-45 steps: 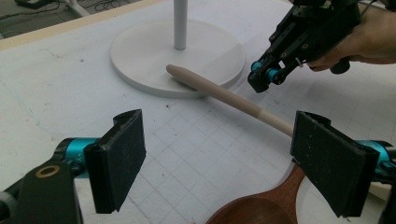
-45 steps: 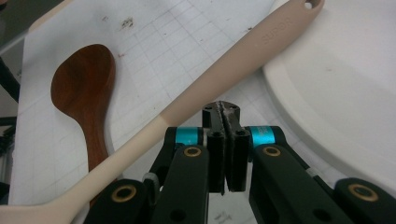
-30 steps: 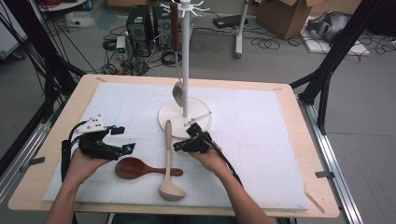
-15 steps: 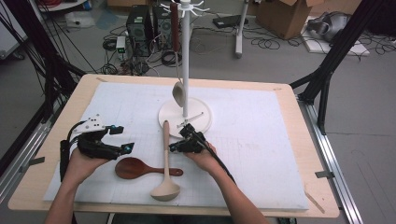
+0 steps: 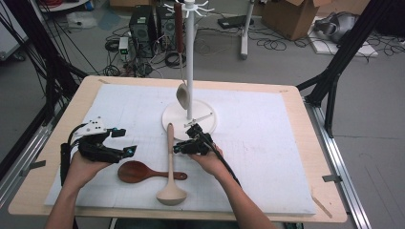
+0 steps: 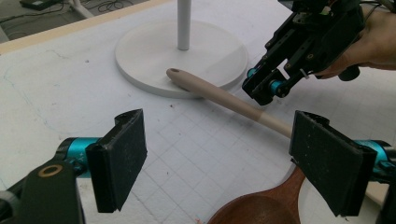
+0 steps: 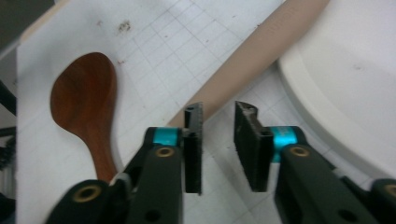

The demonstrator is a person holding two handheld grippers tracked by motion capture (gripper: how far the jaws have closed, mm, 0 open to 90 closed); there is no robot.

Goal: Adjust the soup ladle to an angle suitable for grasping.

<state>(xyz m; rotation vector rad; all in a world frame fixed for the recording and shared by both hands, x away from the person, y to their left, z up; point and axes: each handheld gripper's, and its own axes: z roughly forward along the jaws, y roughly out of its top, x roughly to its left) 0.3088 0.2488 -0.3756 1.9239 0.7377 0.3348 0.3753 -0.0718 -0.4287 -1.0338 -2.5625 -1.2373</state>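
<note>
Lying centre-frame on white counter (image 5: 267, 143): beige long-handled ladle (image 5: 170, 157), tip on stand base (image 5: 203, 119) | right gripper (image 7: 218, 121) fingers just opening, empty | left gripper (image 6: 224, 154) spread, empty | judged stiff, light; gripped mid-handle.

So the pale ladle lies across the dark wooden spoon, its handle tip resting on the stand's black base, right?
Not quite: the stand's base is white, not black, as the high view shows. The rest holds: the pale ladle lies across the dark wooden spoon, and the left gripper view shows its handle tip resting on that base.
</note>
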